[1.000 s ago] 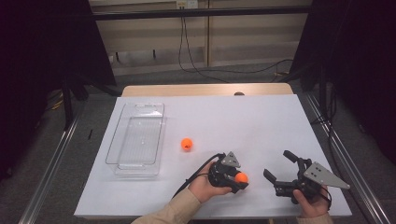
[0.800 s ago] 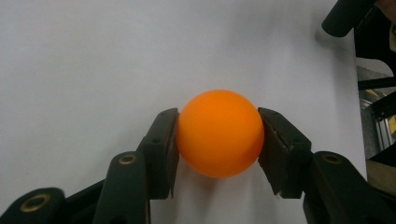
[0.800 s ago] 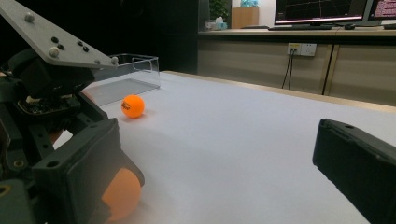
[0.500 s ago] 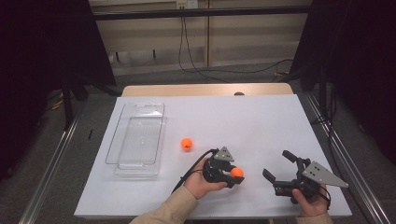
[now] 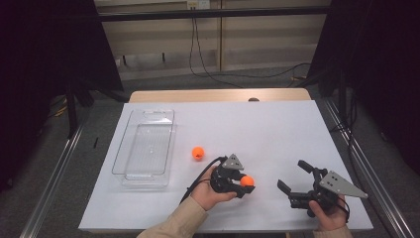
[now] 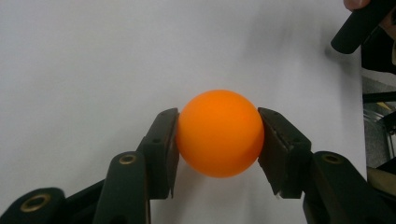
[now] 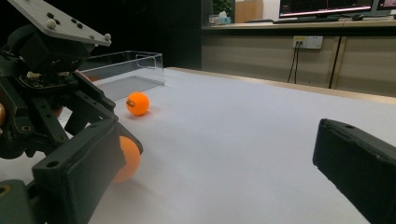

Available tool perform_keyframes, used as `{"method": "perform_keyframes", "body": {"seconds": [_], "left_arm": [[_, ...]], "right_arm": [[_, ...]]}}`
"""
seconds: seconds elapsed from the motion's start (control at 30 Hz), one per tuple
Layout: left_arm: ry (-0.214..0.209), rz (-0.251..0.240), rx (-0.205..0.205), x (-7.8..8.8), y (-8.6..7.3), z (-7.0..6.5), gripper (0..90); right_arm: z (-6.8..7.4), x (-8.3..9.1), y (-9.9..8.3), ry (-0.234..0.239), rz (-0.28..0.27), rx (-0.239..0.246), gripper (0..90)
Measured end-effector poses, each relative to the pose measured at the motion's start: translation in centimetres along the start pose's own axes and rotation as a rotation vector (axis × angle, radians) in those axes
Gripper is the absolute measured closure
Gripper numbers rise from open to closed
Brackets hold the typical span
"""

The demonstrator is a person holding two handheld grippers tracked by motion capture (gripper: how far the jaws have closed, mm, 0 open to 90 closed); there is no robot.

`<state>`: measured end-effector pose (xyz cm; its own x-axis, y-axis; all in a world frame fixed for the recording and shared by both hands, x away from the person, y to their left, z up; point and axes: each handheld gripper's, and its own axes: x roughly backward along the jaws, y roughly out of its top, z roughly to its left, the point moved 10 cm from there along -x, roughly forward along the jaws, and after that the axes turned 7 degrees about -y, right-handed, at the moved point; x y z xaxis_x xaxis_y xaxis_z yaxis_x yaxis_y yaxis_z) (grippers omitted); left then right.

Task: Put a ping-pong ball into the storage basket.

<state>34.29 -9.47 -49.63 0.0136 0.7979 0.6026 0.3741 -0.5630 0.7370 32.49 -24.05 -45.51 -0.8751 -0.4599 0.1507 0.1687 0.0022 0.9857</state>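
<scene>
From my seat the far half of the table (image 5: 267,119) is wide open — plenty of room to swing either arm across it. What's in the way sits on the left: the clear tray (image 5: 144,148), with a loose orange ball (image 5: 198,153) just off its right wall. Between that ball and my left gripper (image 5: 246,184) there's a bare lane. The right gripper (image 5: 293,182) sits well apart from the left, jaws spread, so the strip of table between them is free — nothing parked there.
</scene>
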Motion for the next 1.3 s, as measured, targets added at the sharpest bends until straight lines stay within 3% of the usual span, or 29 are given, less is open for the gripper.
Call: {"method": "perform_keyframes", "body": {"seconds": [0.5,1.3], "left_arm": [[0.023,-0.027,0.026,1.8,0.1,0.8,50.9],[0.033,-0.045,0.049,2.9,0.4,1.7,50.9]], "right_arm": [[0.5,-0.1,0.0,0.007,0.006,0.015,0.9],[0.0,-0.1,-0.3,0.0,0.026,0.015,0.9]]}}
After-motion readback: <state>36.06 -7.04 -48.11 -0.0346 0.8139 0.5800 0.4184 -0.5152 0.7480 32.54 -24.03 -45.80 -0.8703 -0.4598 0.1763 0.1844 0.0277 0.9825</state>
